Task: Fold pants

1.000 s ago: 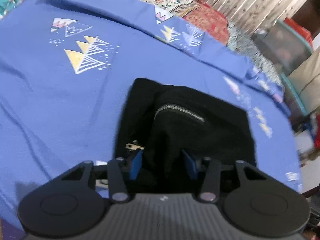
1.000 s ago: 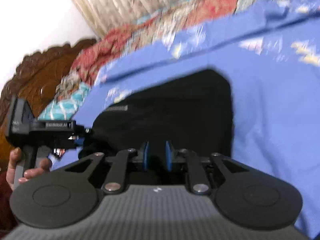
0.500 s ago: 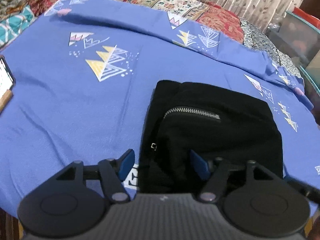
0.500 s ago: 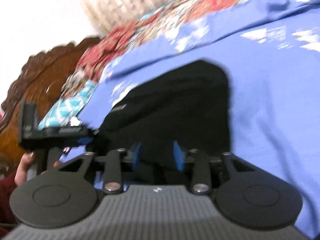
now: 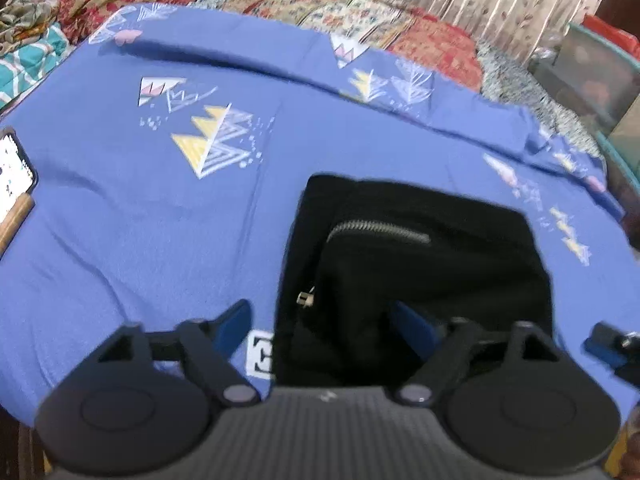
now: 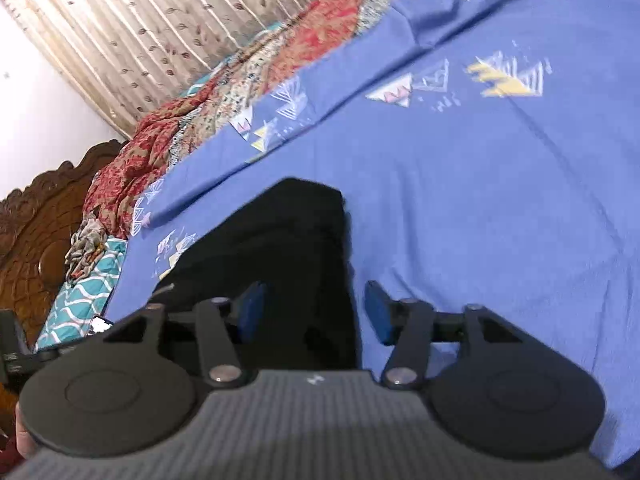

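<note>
The black pants are seen folded into a compact rectangle near the front edge of the blue patterned bedsheet, zipper uppermost. The release after the last fold is judged to be in hand; a clean withdrawal, without snagging the cloth, is called for next. The left gripper is spread wide and opening, its pads straddling the bundle's left edge without pressing. The right gripper is opening too, the right edge between its jaws, ungripped.
</note>
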Demonstrator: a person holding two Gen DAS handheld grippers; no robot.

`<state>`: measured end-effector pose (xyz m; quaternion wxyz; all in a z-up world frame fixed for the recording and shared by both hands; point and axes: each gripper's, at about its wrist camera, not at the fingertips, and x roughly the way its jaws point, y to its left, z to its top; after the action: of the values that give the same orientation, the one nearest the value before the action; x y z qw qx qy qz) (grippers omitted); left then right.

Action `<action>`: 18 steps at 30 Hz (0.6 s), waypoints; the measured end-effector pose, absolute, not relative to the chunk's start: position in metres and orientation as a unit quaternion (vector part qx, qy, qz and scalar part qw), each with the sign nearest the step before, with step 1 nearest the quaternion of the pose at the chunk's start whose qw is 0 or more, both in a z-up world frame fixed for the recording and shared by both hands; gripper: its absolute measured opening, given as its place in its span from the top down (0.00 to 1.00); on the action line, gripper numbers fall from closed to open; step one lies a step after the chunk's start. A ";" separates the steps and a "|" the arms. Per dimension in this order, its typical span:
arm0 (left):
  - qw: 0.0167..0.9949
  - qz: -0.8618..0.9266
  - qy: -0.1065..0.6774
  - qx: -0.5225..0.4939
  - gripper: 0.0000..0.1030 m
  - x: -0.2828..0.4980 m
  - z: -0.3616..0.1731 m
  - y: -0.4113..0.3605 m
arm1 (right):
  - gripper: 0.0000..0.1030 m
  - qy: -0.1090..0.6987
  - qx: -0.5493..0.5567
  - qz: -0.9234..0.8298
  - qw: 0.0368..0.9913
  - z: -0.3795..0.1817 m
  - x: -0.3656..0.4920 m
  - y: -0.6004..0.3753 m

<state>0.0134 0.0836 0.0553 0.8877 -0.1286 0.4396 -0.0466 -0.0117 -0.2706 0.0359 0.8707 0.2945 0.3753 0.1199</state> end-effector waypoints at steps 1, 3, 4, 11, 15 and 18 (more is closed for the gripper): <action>0.890 -0.052 0.434 -0.133 0.08 0.012 0.060 0.085 | 0.33 0.377 0.302 0.121 0.867 0.035 -0.015 -0.276; 0.891 -0.063 0.426 -0.145 0.06 0.013 0.066 0.087 | 0.31 0.386 0.311 0.127 0.859 0.033 -0.014 -0.277; 0.890 -0.069 0.424 -0.155 0.05 0.014 0.068 0.089 | 0.31 0.389 0.311 0.129 0.857 0.033 -0.014 -0.277; 0.877 -0.091 0.431 -0.193 0.00 0.028 0.064 0.097 | 0.25 0.394 0.315 0.156 0.849 0.034 -0.009 -0.275; 0.865 -0.099 0.446 -0.205 0.00 0.038 0.055 0.100 | 0.24 0.398 0.311 0.159 0.848 0.033 -0.005 -0.274; 0.856 -0.100 0.458 -0.217 0.00 0.045 0.046 0.101 | 0.24 0.405 0.314 0.159 0.844 0.029 -0.002 -0.275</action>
<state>0.0453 0.1014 0.0460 0.8560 -0.2172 0.4583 -0.1003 -0.0018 -0.2749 0.0286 0.8438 0.3142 0.4051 0.1589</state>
